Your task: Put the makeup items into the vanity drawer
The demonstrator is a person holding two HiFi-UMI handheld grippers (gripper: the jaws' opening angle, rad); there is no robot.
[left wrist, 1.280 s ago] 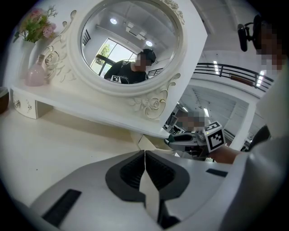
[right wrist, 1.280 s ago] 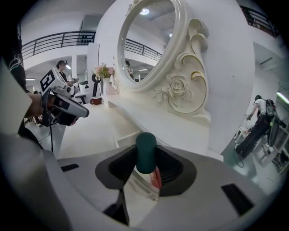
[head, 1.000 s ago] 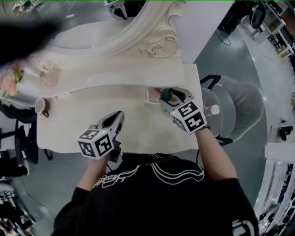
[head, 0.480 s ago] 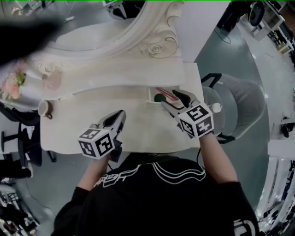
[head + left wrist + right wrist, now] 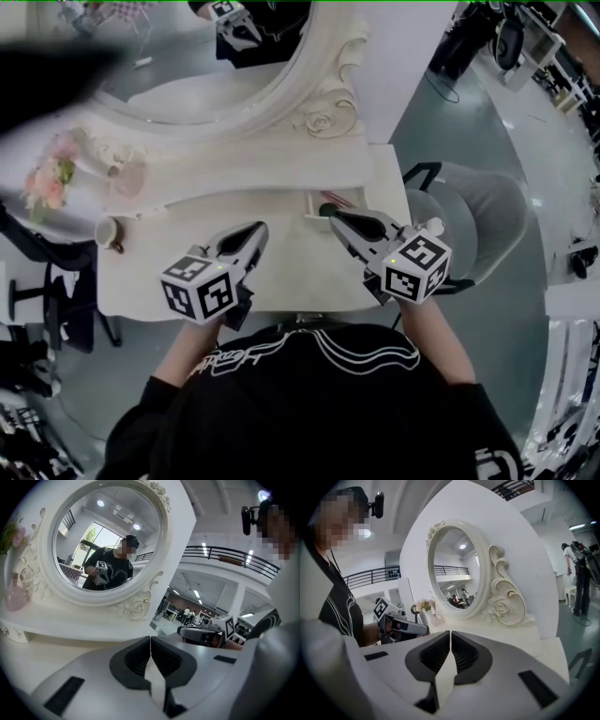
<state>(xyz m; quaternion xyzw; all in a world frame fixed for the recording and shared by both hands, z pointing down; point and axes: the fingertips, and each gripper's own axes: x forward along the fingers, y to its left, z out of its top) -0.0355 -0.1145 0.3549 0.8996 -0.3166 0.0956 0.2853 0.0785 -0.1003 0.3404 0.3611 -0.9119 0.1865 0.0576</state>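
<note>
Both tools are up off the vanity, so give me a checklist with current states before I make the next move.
1. Right tool empty: ok. Its jaws have just closed with nothing between them.
2. Left tool empty: ok. Its jaws are together and hold nothing.
3. Drawer open: ok.
4. Items in the drawer: ok. A dark round item and a red stick lie inside.
5. Makeup left on the tabletop: cannot tell. Only a cup shows there, and the tools hide part of the surface.
6. Pink vessel under the mirror is makeup: cannot tell.
</note>
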